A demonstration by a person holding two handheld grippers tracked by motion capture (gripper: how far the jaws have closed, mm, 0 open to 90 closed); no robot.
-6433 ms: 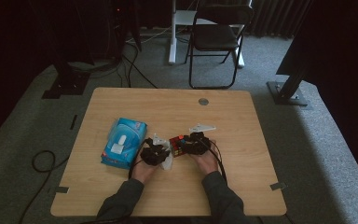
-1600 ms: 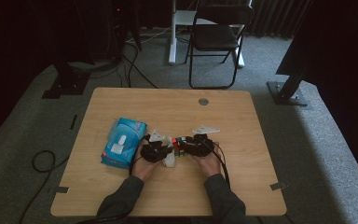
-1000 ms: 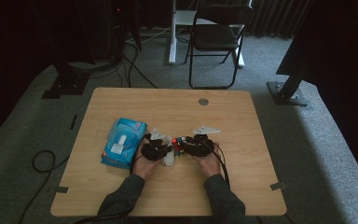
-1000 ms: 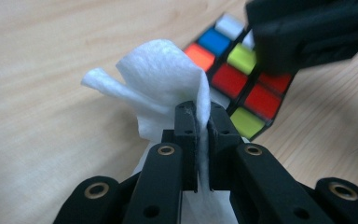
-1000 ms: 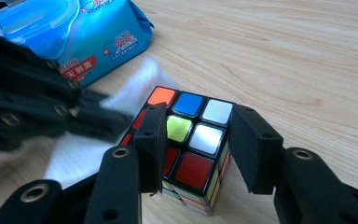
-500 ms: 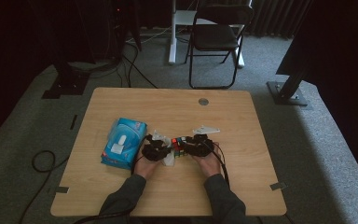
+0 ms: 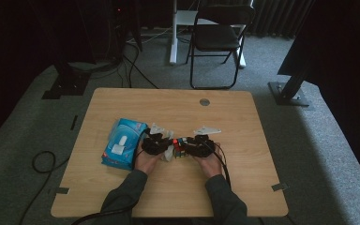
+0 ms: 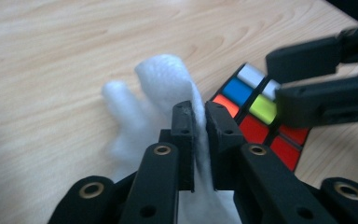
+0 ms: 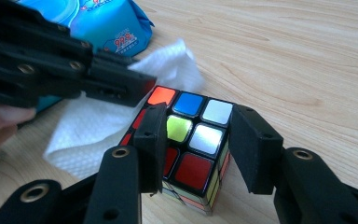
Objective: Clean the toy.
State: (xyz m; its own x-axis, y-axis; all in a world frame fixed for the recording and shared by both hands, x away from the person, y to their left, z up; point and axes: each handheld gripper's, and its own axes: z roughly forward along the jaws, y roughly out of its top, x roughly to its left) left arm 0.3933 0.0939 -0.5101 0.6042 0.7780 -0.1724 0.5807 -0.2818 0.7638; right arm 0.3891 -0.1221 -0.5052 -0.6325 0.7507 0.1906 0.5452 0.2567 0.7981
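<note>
A colour cube [image 9: 196, 140] stands on the wooden table [image 7: 178, 112], and my right gripper [image 9: 200, 114] is shut on it, one jaw against each side. My left gripper [image 8: 196, 116] is shut on a white wipe [image 8: 163, 84] that bulges up past the jaws. That wipe hangs right beside the cube [image 8: 254, 116], where the right gripper's jaws [image 8: 317, 88] reach in. From above, the left gripper [image 7: 155, 143] and right gripper [image 7: 198, 146] face each other with the cube [image 7: 179, 146] between them. The wipe [image 9: 98, 126] spreads on the table left of the cube, under the left gripper [image 9: 121, 84].
A blue pack of wipes [image 7: 122, 143] lies just left of the left hand; it also fills the top left corner of the right gripper view [image 9: 107, 23]. A round grommet [image 7: 204, 101] sits near the table's far edge. A folding chair [image 7: 218, 40] stands behind the table.
Since the oldest frame both hands have shifted slightly. Over the last second nothing has visibly moved.
</note>
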